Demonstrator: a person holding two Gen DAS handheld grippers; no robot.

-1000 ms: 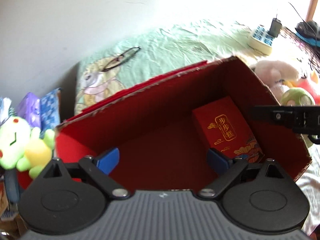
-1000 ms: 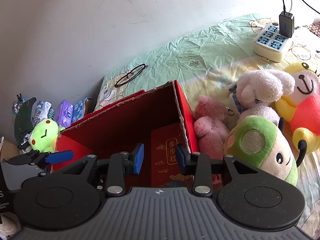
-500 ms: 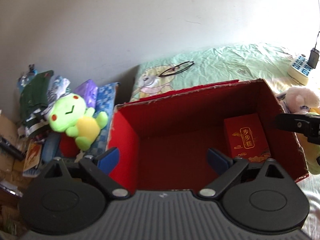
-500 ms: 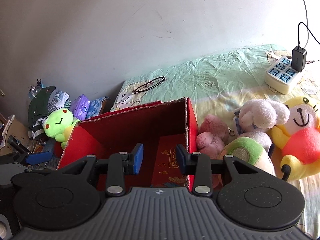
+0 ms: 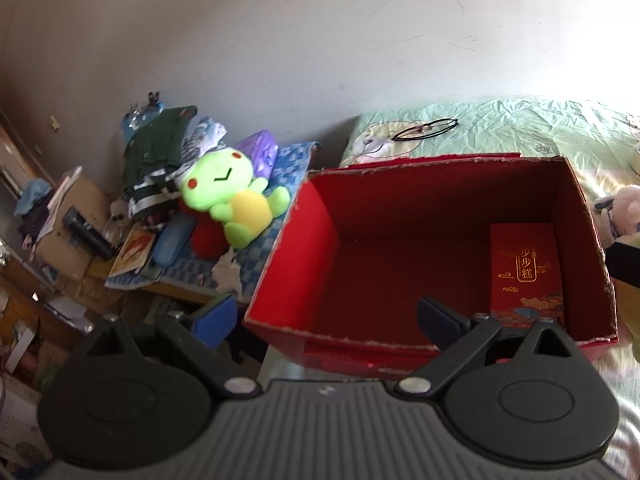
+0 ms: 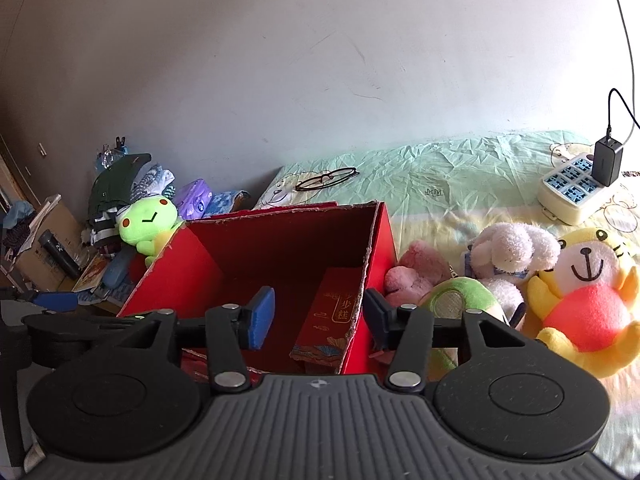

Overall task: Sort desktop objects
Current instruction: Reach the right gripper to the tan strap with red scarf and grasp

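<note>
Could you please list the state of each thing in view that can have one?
Red box: open, holding one packet.
Red packet: lying flat in the box.
Glasses: folded, on the sheet.
Charger: plugged into the power strip.
Left gripper: open, empty.
Right gripper: opening, empty.

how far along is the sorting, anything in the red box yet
Barely started. Done: one small red packet lies inside the red box. In hand: nothing; the left gripper is open and empty, and the right gripper has its jaws opening with nothing gripped. Left: the yellow bear, white plush, pink plush, mushroom plush and glasses lie outside.
</note>
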